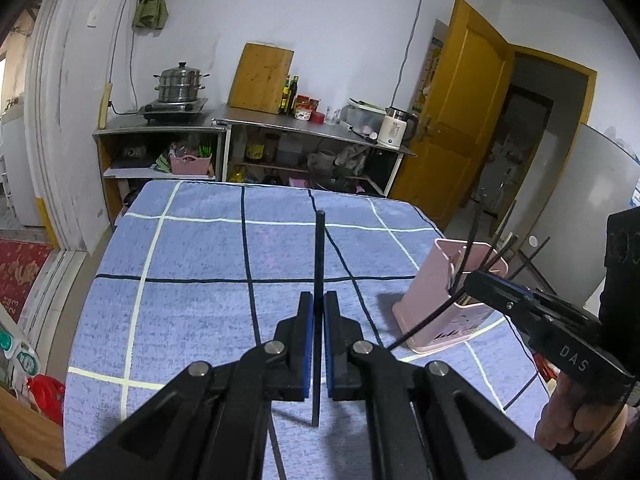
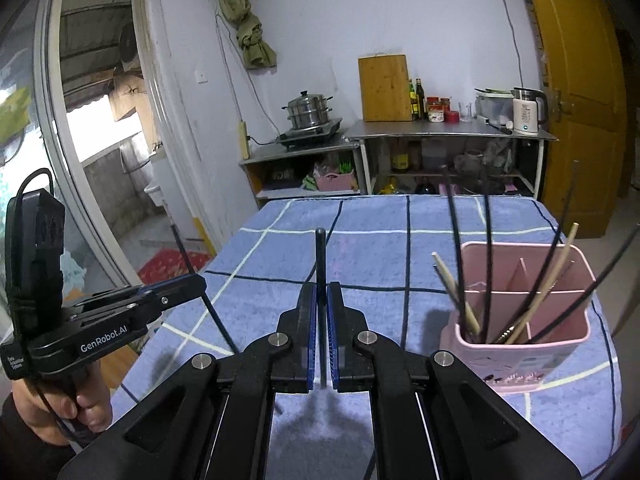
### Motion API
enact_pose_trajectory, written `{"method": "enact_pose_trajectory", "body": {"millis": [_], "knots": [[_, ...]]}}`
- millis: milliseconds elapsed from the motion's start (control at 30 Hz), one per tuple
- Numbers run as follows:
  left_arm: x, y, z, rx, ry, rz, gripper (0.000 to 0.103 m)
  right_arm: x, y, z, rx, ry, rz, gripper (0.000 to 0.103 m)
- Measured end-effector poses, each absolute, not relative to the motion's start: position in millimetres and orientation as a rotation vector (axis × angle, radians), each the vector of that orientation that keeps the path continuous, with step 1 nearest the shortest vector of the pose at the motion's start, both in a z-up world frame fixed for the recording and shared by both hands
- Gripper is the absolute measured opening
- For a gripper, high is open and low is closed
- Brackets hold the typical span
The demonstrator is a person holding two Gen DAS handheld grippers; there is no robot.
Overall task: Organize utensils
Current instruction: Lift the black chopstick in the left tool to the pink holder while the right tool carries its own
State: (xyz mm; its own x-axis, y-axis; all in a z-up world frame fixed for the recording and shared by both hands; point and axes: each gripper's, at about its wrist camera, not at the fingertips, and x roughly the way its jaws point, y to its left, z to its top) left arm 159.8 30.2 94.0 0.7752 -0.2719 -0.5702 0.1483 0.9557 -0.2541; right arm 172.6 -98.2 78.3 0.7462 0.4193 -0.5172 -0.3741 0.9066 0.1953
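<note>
Left gripper [image 1: 319,304] around thin, straight black chopstick [image 1: 319,252], upright

The right tool [image 1: 472,280], seen from the left wrist, carries "DAS" in pale letters on its black body. From the right wrist, the left tool [image 2: 196,284] reads "GenRobot.AI" along its side; smaller print near its grip looks like "Data Collection System", too blurred to confirm.

Pink holder [image 2: 516,356], blue checked cloth [image 1: 200,248]
</note>
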Motion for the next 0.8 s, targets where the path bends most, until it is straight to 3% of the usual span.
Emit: {"method": "enact_pose_trajectory", "body": {"millis": [800], "knots": [[164.8,-52.3,126.1,-0.19,0.65,-0.437,0.005,140.2,-192.5,112.5,0.14,0.5,0.299,0.005]]}}
